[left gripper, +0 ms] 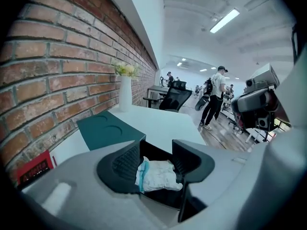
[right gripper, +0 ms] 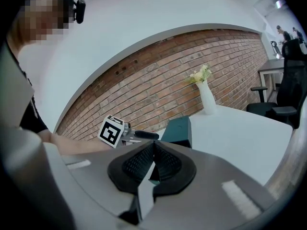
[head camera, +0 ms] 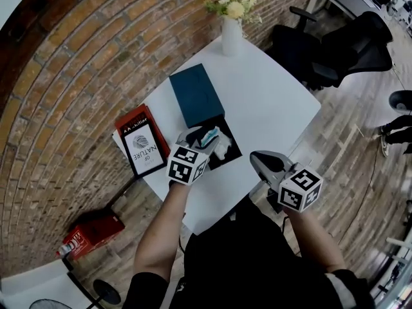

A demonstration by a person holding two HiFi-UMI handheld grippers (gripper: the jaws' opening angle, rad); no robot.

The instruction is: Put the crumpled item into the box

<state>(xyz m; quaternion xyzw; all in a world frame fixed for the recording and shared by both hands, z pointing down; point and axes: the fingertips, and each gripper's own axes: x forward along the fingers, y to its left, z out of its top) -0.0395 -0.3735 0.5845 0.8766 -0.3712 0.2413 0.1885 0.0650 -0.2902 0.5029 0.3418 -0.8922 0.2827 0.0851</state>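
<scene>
The crumpled white and blue item [head camera: 213, 138] lies inside the open black box [head camera: 233, 153] near the front of the white table [head camera: 270, 102]. My left gripper [head camera: 196, 136] hangs over the box, open. In the left gripper view the crumpled item [left gripper: 158, 175] rests down between the spread jaws of my left gripper [left gripper: 156, 159], close to the left pad, and it is not pinched. The box's dark teal lid [head camera: 196, 95] lies just behind it. My right gripper [head camera: 259, 158] hovers at the table's front right edge, shut and empty, as the right gripper view [right gripper: 153, 163] also shows.
A red-edged book [head camera: 140, 148] lies left of the box. A white vase of flowers [head camera: 232, 34] stands at the table's far corner. Black office chairs [head camera: 341, 50] stand to the right. The brick wall [head camera: 77, 82] runs along the left. A red object [head camera: 90, 234] lies on the floor.
</scene>
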